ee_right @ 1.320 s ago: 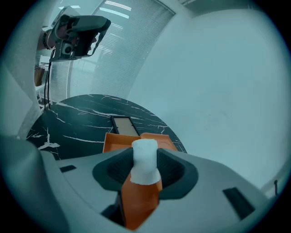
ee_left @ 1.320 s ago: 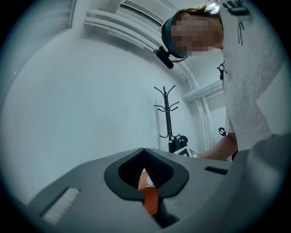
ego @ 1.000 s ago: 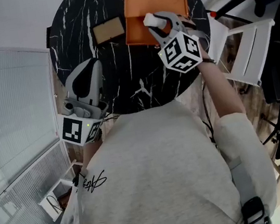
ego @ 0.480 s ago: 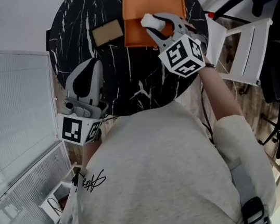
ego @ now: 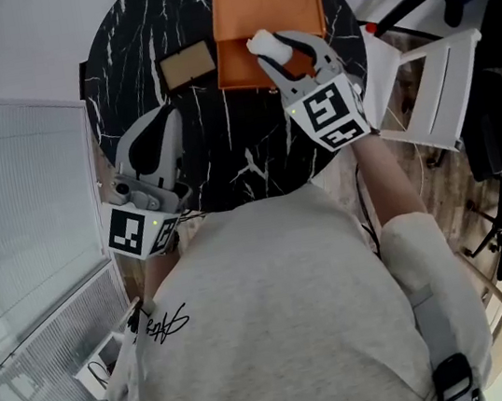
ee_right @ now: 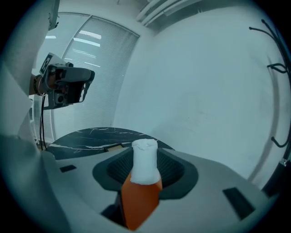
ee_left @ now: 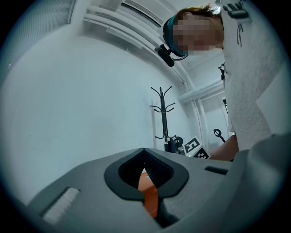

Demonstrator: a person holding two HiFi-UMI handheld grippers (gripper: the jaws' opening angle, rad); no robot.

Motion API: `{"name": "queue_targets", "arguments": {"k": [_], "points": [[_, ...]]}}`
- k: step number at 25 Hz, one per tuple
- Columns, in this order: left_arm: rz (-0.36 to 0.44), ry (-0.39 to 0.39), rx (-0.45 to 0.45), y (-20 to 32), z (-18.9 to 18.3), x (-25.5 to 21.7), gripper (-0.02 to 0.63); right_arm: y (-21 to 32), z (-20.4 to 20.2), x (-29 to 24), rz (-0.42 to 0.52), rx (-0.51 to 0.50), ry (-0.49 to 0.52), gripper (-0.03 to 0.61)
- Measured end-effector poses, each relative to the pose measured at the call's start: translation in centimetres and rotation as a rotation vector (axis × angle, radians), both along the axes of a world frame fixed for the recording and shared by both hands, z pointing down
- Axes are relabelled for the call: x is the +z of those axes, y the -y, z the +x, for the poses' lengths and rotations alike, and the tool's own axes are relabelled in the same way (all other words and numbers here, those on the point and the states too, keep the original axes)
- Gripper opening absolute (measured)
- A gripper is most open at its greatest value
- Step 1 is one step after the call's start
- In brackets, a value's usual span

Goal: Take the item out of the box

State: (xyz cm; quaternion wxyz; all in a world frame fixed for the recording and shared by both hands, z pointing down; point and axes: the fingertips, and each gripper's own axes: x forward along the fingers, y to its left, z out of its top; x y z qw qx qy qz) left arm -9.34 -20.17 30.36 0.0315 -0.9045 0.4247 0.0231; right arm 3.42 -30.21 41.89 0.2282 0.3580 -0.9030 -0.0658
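Observation:
An orange box [ego: 263, 9] lies flat at the far side of the round black marble table [ego: 127, 44]. My right gripper [ego: 273, 52] hovers over the box's near half, shut on a white wrapped item [ego: 264, 46]. In the right gripper view the white item [ee_right: 144, 161] stands upright between the jaws, with the orange box [ee_right: 138, 202] showing below it. My left gripper [ego: 164, 116] hangs over the table's near-left edge, jaws together and holding nothing. Through the slit between its jaws, the left gripper view shows a sliver of the orange box [ee_left: 150, 198].
A small tan cardboard piece [ego: 187, 63] lies just left of the box. A white folding rack [ego: 432, 91] stands to the table's right, with black stands behind it. Window blinds [ego: 12, 185] run along the left. A coat stand [ee_left: 163, 113] stands by the white wall.
My right gripper has drawn slightly back toward me, still holding the white item over the box. The left gripper has stayed where it was.

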Motion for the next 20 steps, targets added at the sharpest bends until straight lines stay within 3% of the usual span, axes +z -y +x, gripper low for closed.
{"name": "queue_targets", "arguments": {"k": [20], "points": [[0.002, -0.001, 0.017, 0.6, 0.6, 0.0, 0.003, -0.9, 1.8, -4.6, 0.023, 0.052, 0.285, 0.166]]}}
